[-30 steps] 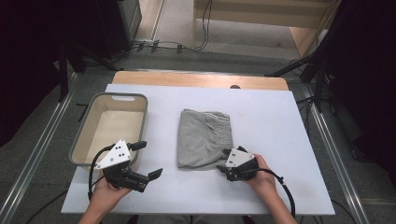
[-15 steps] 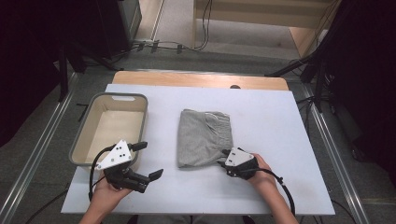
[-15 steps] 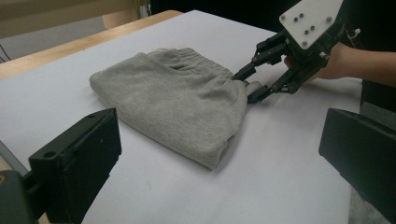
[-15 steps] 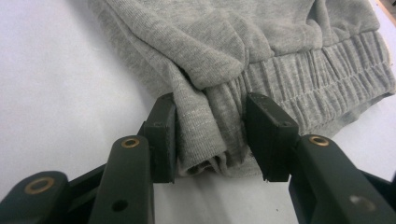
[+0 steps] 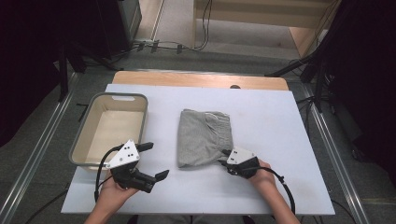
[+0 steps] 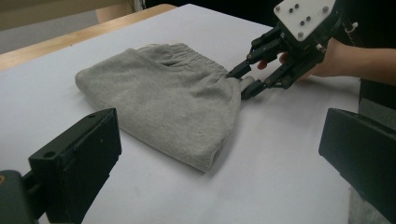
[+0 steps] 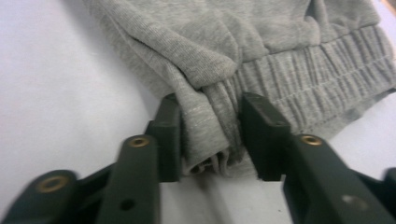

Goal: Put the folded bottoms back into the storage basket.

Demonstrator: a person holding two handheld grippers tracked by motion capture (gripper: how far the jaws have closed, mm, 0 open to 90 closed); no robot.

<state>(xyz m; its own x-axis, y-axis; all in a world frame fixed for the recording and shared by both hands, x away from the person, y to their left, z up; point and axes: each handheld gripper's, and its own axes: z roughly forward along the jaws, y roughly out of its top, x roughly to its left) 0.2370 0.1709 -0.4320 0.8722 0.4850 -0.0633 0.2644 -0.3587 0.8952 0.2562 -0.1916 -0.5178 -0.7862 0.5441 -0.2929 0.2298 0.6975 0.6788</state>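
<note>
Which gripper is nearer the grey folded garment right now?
Right. The right gripper has just been closing on the grey garment's near corner, cloth between its jaws. The left gripper stands open, apart from its left edge.

My left gripper (image 5: 148, 161): black body, grey three-cornered plate with dark screw dots, black cable looping back. My right gripper (image 5: 227, 158): same black build, pale plate, brass-coloured pivot rivets, trailing black cable. Forearms bare.

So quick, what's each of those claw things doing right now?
Left gripper: open, holding nothing.
Right gripper: jaws have just been closing and now pinch a corner of the grey folded garment.
</note>
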